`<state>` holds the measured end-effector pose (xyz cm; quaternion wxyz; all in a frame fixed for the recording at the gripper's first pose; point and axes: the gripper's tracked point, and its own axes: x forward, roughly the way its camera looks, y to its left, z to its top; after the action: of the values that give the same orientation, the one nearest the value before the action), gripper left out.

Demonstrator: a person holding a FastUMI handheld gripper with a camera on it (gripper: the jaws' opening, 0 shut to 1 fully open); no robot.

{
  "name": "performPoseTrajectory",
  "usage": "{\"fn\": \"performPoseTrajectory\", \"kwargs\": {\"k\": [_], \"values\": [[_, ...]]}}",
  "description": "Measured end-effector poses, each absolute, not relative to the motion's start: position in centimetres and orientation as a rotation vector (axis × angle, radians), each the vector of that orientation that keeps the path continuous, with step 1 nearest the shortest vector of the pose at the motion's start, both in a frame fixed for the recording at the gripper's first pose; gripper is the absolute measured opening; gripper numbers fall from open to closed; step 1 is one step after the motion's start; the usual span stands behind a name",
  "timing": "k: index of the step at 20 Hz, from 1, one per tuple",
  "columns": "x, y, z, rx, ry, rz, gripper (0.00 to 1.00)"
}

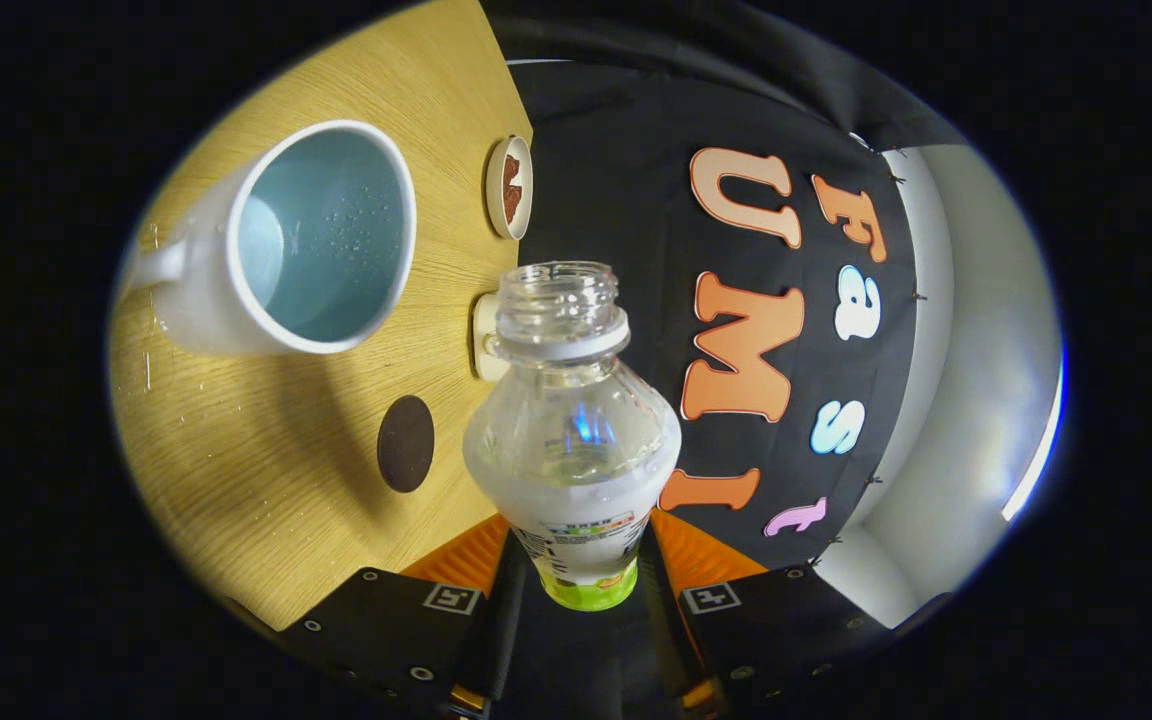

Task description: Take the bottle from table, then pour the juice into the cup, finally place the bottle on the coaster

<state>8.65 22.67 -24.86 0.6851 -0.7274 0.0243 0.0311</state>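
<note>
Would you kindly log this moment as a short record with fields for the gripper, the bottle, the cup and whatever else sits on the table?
gripper: gripper shut on the bottle, one finger on each side of its lower body
bottle: clear bottle, cap off, held off the table and tilted sideways relative to it
cup: white cup with handle, pale blue inside, droplets on the inner wall
coaster: dark round coaster on the wooden table, bare, between cup and bottle
other: small round dish beyond the cup, near the table edge
</note>
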Motion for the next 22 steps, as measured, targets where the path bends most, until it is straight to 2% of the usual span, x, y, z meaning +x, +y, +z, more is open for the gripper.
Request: {"fn": "performPoseTrajectory", "kwargs": {"k": [22], "values": [[9.1, 22.5, -23.6, -1.71, 0.026, 0.08, 0.59]]}}
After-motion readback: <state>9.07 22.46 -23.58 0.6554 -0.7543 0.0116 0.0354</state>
